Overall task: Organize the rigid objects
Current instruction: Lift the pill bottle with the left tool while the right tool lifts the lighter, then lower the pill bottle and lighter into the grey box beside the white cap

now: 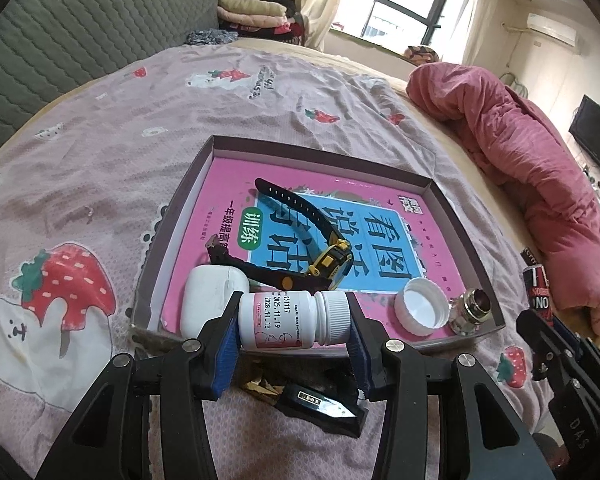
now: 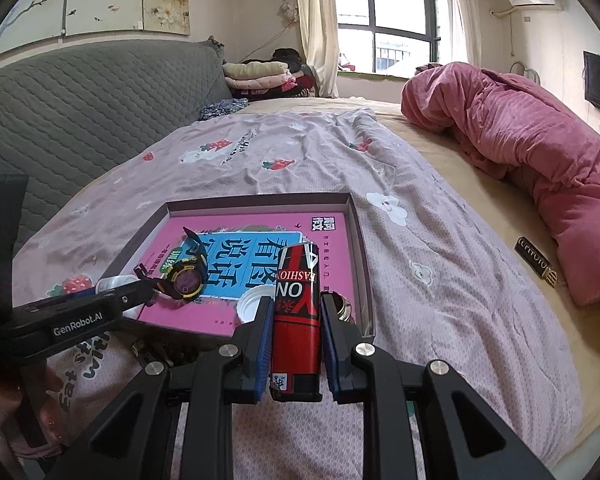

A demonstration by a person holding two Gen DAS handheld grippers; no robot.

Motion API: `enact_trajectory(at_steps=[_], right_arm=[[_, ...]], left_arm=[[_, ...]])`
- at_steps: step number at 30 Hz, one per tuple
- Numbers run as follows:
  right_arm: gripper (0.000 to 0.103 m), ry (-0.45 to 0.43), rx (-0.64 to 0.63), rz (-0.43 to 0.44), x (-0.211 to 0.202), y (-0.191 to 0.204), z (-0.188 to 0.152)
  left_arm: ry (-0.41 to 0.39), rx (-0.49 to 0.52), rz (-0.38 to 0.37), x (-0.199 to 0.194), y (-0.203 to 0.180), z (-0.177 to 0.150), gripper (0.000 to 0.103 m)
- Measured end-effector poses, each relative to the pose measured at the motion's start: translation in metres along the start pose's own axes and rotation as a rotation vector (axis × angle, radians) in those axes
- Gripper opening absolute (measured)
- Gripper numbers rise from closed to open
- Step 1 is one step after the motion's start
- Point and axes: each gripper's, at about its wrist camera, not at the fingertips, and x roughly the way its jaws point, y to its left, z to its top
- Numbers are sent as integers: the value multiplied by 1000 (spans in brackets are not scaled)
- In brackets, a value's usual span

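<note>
Bed with strawberry-print sheet, shallow tray on top. Left gripper clamped on white pill bottle; right gripper clenched around red lighter.

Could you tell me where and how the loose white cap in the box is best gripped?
Grip the white cap across its ribbed rim, coming from above. It lies open side up on the book, so the round wall offers two opposite faces; the metal piece crowds one side.
</note>
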Motion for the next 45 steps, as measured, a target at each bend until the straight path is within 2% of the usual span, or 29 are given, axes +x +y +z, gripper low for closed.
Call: enact_trajectory(at_steps=[16, 28, 45], right_arm=[[23, 11, -11, -19, 15, 6, 9], [23, 74, -52, 17, 47, 20, 18], [23, 139, -64, 21, 78, 30, 16]], left_arm=[[18, 27, 3, 19, 2, 2, 48], [22, 62, -10, 28, 0, 7, 48], [48, 81, -18, 39, -2, 8, 48]])
